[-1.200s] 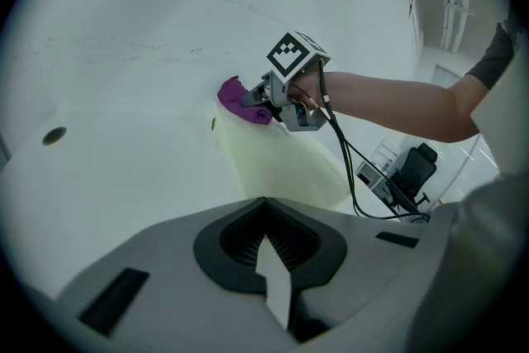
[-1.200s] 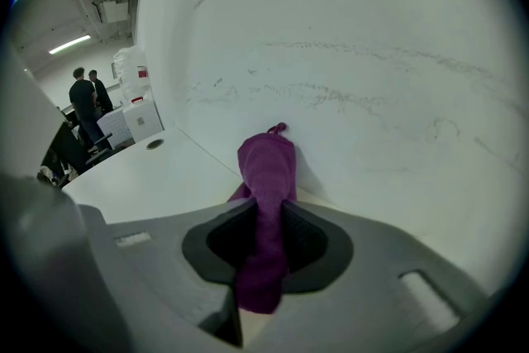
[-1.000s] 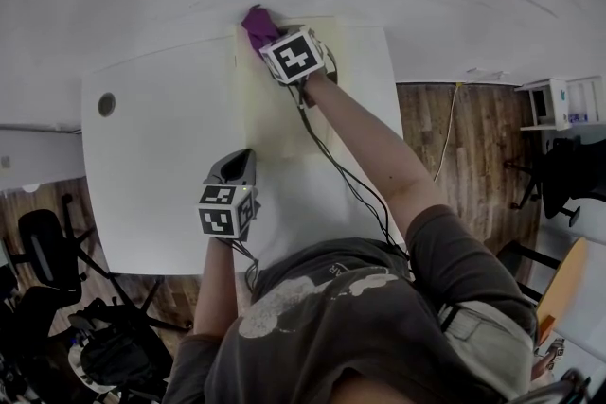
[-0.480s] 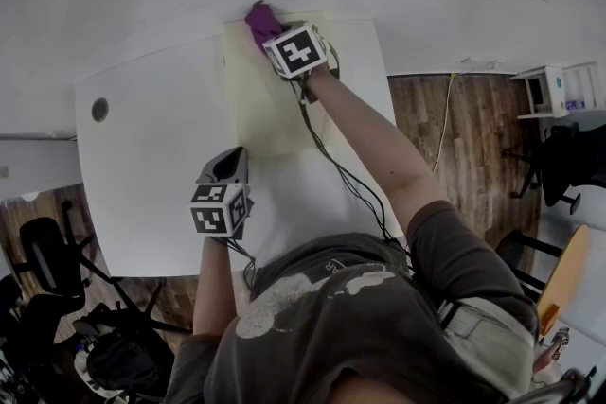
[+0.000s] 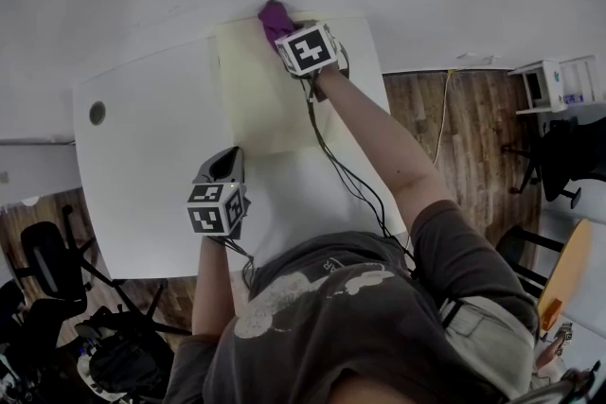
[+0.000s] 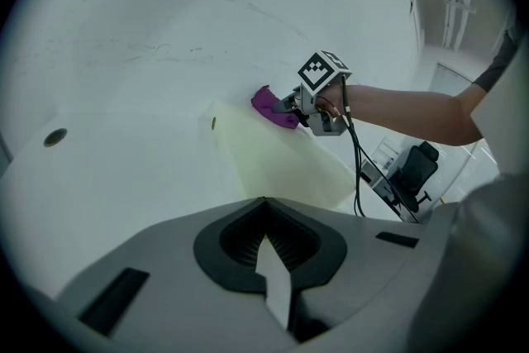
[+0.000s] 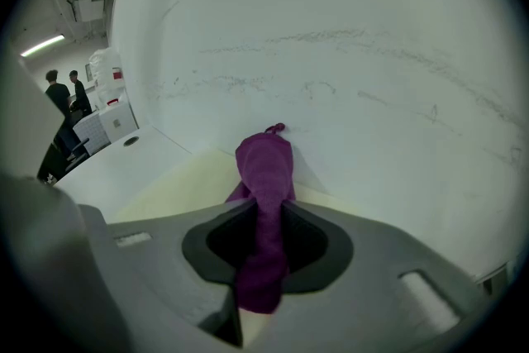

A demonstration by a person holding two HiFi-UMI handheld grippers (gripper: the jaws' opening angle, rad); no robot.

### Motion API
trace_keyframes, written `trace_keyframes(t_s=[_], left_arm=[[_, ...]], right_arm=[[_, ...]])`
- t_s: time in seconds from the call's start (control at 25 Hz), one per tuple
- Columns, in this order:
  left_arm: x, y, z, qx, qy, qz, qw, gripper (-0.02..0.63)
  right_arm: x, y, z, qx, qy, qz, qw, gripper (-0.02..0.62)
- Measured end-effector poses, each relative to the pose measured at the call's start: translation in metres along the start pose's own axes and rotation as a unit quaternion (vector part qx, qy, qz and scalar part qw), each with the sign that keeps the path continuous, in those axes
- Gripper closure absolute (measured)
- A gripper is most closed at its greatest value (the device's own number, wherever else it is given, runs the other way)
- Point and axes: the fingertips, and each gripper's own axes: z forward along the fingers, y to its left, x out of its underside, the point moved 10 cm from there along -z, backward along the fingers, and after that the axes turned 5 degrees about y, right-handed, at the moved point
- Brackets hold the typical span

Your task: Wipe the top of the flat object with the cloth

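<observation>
Since a second ago the right gripper (image 5: 290, 33) has carried the purple cloth (image 5: 275, 14) rightward along the far edge of the flat object (image 5: 260, 95), away from its far left corner, while the left gripper (image 5: 229, 166) has stayed by the near left corner.

The flat object is a pale yellow sheet lying on the white surface (image 5: 142, 166), its far edge against the wall (image 7: 347, 54). It looks thin and light, so it would likely slide or buckle under a hard stroke; pinning it flat at a near corner seems the sensible hold. The cloth is soft and limp, bunched into a roll, and is best gripped at mid-length so a free end drags on the sheet.

The right jaws are clamped on the cloth's middle, its front end pressed to the sheet beside the wall. The left jaws are together and hold nothing; whether they touch the sheet cannot be told.
</observation>
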Motion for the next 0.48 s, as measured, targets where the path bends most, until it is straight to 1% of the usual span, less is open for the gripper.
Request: trace_keyframes(t_s=[0.2,0.48], left_arm=[[0.001,-0.001,0.000,-0.002,0.000,0.002,1.0000,0.609],[0.000,-0.001,0.001,-0.003,0.003,0.004,1.0000,0.609]], right_arm=[[0.006,-0.009,-0.004,0.004,0.001,0.007,1.000,0.522],[0.013,-0.026,-0.010,0.026,0.013,0.014,0.999,0.522]])
